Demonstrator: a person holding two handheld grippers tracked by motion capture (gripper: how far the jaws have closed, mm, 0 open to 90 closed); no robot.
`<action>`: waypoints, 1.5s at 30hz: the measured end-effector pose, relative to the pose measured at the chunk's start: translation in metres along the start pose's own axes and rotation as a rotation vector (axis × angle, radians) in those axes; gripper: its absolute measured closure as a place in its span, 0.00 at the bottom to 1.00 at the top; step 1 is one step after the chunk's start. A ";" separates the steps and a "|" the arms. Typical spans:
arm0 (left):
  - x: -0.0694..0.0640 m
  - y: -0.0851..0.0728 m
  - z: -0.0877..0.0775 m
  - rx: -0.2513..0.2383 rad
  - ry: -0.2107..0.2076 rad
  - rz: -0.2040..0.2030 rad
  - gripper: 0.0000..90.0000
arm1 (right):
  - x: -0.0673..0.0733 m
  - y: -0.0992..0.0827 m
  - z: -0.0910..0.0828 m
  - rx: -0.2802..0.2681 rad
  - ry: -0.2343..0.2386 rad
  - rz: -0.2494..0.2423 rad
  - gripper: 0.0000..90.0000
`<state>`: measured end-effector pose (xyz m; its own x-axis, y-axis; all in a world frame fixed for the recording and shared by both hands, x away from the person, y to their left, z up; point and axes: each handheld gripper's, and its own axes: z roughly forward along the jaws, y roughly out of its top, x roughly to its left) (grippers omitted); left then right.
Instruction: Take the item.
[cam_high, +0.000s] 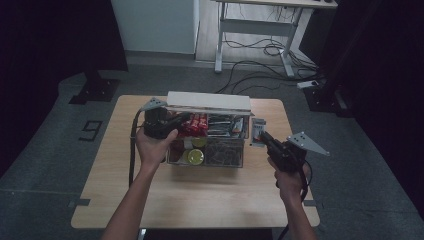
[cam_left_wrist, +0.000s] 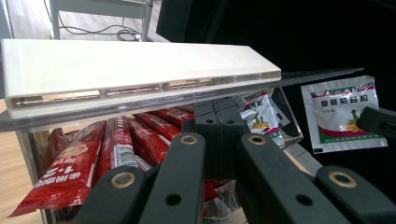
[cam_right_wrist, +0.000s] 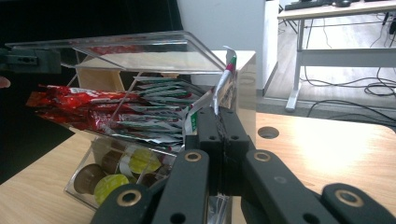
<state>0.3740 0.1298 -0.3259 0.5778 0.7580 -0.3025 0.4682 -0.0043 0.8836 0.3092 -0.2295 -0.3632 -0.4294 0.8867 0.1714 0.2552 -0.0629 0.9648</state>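
1. Here, from high up, we see a clear box (cam_high: 206, 150) in the middle of the wooden table (cam_high: 125, 190). Our left gripper (cam_high: 186, 119) sits at the box's left end, by the red packets (cam_high: 197, 123). Our right gripper (cam_high: 261, 135) is just right of the box and holds a white and green sachet (cam_high: 258, 131).
2. In the left gripper view, our left gripper (cam_left_wrist: 219, 116) has its jaws pressed together with nothing between them. It sits under the white lid bar (cam_left_wrist: 140, 70), beside the red packets (cam_left_wrist: 116, 149). The sachet (cam_left_wrist: 343, 114) hangs farther off, pinched by the other gripper.
3. In the right gripper view, our right gripper (cam_right_wrist: 219, 116) is clamped on the sachet (cam_right_wrist: 224, 81), which stands up from the jaws. The box (cam_right_wrist: 140, 46) is just behind, with round pods (cam_right_wrist: 112, 179) at the bottom.
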 end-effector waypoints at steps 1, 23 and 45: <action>0.000 0.000 0.000 0.000 0.000 0.000 1.00 | -0.001 0.000 -0.001 -0.003 -0.003 0.002 0.99; -0.001 -0.001 -0.001 0.000 0.000 0.002 1.00 | -0.017 -0.013 -0.015 -0.004 -0.024 0.026 0.99; -0.002 -0.001 0.000 0.005 0.002 0.006 1.00 | -0.035 -0.042 -0.014 0.049 -0.050 0.059 0.99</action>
<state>0.3725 0.1280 -0.3264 0.5793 0.7591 -0.2968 0.4681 -0.0117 0.8836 0.3014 -0.2643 -0.4066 -0.3690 0.9039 0.2164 0.3218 -0.0942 0.9421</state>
